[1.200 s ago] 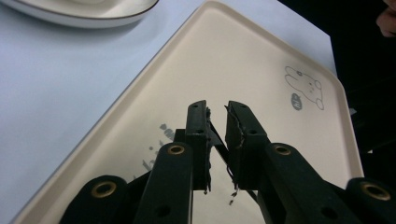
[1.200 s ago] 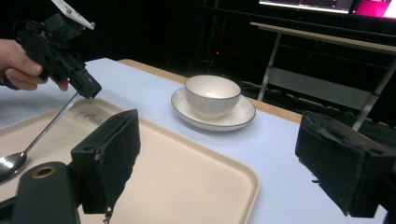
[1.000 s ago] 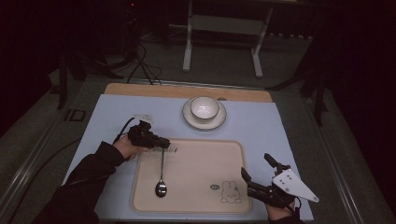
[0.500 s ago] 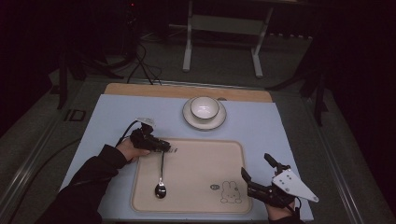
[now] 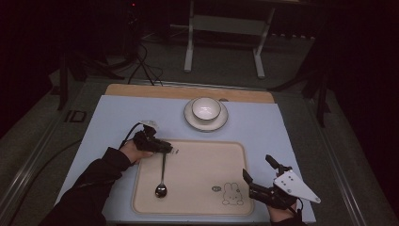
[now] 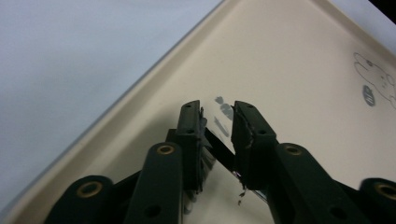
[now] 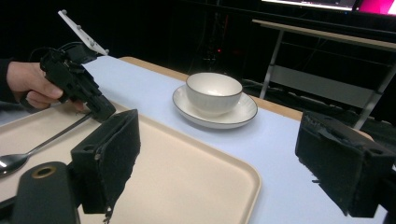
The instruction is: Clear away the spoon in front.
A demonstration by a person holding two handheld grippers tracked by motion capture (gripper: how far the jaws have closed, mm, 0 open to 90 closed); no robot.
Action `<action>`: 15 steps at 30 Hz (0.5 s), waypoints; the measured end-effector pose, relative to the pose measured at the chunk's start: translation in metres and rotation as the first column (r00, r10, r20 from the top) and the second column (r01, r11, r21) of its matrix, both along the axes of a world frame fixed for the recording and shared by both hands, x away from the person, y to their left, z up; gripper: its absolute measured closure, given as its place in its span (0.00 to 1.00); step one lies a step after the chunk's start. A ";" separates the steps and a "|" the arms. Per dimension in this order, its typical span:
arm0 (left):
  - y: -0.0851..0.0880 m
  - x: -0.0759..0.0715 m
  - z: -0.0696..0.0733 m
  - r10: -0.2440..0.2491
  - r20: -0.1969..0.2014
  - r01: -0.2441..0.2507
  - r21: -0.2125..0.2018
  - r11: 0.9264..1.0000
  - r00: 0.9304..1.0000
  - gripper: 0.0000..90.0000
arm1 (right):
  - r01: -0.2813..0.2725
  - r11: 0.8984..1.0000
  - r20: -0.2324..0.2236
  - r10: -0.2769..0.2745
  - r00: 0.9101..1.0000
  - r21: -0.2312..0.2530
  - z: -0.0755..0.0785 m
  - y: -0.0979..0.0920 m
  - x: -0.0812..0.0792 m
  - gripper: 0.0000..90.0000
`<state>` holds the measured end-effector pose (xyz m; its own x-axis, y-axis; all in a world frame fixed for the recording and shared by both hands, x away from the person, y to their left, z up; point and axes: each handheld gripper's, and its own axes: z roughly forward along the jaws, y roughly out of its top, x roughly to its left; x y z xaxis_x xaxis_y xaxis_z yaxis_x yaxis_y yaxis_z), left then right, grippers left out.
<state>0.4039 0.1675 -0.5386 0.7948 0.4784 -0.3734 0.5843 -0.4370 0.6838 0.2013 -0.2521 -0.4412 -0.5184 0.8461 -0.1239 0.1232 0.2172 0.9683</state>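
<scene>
A pale blue table is standing in a dark room, carrying a beige tray. Beyond the tray a bowl is sitting on a saucer. On the tray, the left gripper is pinching a spoon handle; off its right corner the right gripper is gaping empty.

No readable text; the tray bears only a rabbit drawing.

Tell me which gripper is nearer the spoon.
Left. The left gripper is at the handle end of the spoon on the tray; the right gripper, jaws wide open, sits off near the tray's right edge.
</scene>
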 end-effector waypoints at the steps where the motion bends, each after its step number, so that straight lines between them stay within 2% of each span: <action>1: 0.001 0.001 0.000 0.005 0.006 -0.005 -0.001 1.000 1.000 0.80 | 0.000 1.000 0.001 0.000 1.000 0.001 0.000 0.000 0.000 0.15; 6: 0.004 0.001 0.001 0.037 0.034 -0.037 -0.012 0.999 0.999 0.76 | 0.001 1.000 0.001 -0.001 1.000 0.000 0.000 0.000 0.000 0.15; 8: 0.005 0.001 0.002 0.047 0.032 -0.046 -0.018 0.999 0.998 0.76 | 0.000 1.000 0.002 0.000 1.000 0.001 0.000 0.000 0.000 0.15; 15: 0.004 -0.003 0.010 0.042 0.059 -0.039 -0.049 0.998 0.997 0.74 | -0.001 1.000 0.001 0.001 1.000 -0.001 0.000 0.000 0.000 0.15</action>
<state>0.4012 0.1713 -0.5287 0.7968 0.4935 -0.3487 0.5580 -0.3796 0.7379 0.2014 -0.2519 -0.4412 -0.5189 0.8456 -0.1254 0.1225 0.2187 0.9681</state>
